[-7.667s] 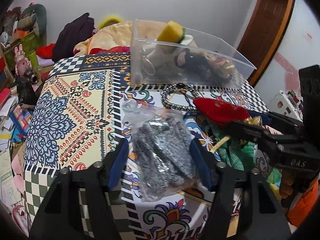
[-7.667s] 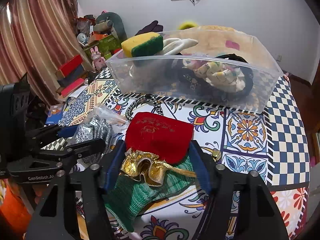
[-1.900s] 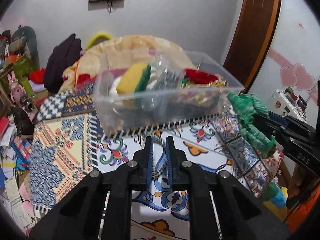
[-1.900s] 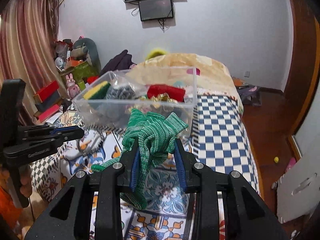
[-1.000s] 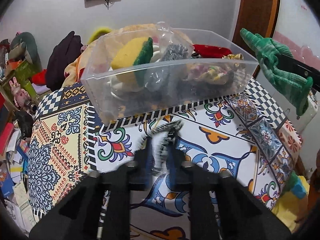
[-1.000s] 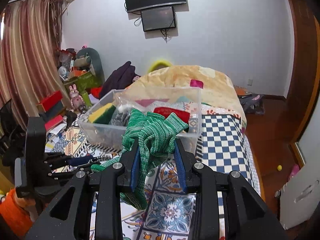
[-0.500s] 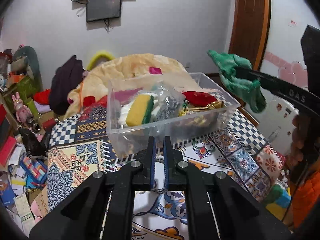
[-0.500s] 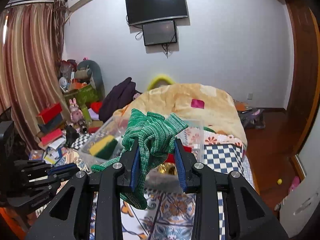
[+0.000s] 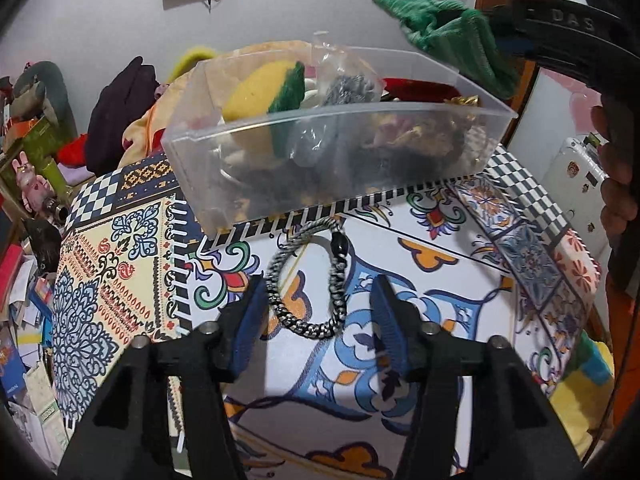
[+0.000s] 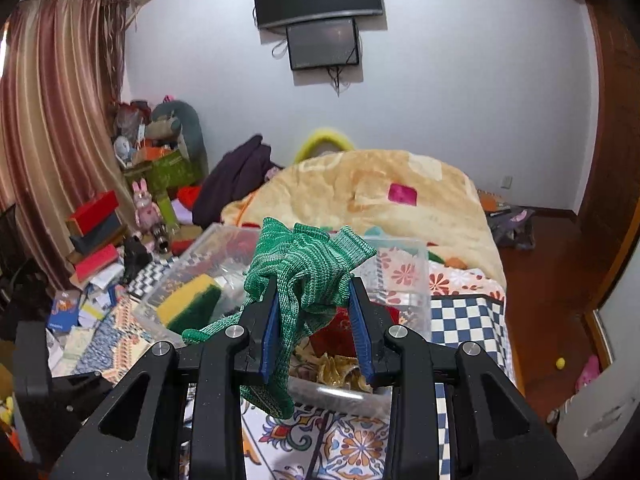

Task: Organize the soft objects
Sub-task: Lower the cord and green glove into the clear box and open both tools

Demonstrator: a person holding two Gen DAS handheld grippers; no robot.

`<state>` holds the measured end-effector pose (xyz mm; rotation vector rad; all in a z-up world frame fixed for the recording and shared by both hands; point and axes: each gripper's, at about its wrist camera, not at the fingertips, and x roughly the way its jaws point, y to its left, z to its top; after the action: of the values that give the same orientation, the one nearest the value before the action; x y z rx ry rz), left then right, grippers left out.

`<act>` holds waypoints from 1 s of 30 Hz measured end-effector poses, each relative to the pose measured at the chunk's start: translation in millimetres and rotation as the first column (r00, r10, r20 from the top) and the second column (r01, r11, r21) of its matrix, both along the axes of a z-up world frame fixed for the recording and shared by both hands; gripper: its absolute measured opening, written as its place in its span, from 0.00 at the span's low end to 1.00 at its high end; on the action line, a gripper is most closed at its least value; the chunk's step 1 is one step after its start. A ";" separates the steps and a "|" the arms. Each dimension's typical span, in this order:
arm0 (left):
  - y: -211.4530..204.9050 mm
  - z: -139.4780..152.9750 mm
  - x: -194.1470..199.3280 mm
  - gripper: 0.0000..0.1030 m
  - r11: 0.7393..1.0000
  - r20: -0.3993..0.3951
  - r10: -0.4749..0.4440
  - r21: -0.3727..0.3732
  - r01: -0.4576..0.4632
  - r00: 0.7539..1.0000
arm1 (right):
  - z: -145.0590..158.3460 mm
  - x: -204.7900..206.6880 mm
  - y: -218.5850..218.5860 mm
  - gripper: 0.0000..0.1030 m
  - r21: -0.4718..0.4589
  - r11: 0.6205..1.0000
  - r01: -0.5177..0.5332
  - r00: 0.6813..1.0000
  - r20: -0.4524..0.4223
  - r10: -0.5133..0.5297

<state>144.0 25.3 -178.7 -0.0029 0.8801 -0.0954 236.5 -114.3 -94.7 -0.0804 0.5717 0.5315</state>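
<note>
My right gripper (image 10: 314, 322) is shut on a green knitted cloth (image 10: 304, 276) and holds it above the clear plastic bin (image 10: 400, 276). The cloth (image 9: 452, 36) also shows in the left wrist view, over the bin's right end. The bin (image 9: 360, 148) holds a yellow-green sponge (image 9: 268, 92), a bagged grey scourer (image 9: 352, 88), a red pouch (image 9: 420, 90) and gold fabric. My left gripper (image 9: 320, 316) is open, low over the patterned tablecloth (image 9: 120, 264), its fingers either side of a black-and-white braided cord loop (image 9: 316, 280) lying in front of the bin.
The table edge drops off to cluttered floor with books and boxes (image 9: 20, 320) at the left. A bed with a tan blanket (image 10: 380, 196) lies behind the table. A white appliance (image 9: 576, 176) stands at the right.
My left gripper has opened and come down around the cord loop. My right gripper has carried the green cloth forward to above the bin.
</note>
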 end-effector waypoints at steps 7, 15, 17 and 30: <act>3.0 0.0 4.2 0.08 1.000 0.008 -0.001 -0.023 0.002 1.000 | -20.2 9.4 12.6 0.28 -0.062 0.998 -0.014 0.998 -0.059 0.010; 5.9 24.1 -9.4 0.06 0.999 0.082 -0.002 -0.038 0.005 0.997 | -23.2 9.3 7.9 0.30 -0.071 0.997 -0.019 0.996 -0.084 0.013; 5.8 38.4 -11.9 0.06 0.999 0.115 -0.003 -0.039 0.008 0.993 | -21.5 8.8 5.2 0.31 -0.071 0.997 -0.019 0.996 -0.085 0.013; -5.2 99.9 34.3 0.06 0.999 0.244 -0.012 0.043 0.002 0.970 | -8.7 -0.8 -11.3 0.55 -0.057 0.998 0.012 0.999 -0.038 -0.015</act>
<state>178.3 20.1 -78.8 0.0506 0.6353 -0.0814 235.8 -125.7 -103.4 -0.1205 0.6248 0.5044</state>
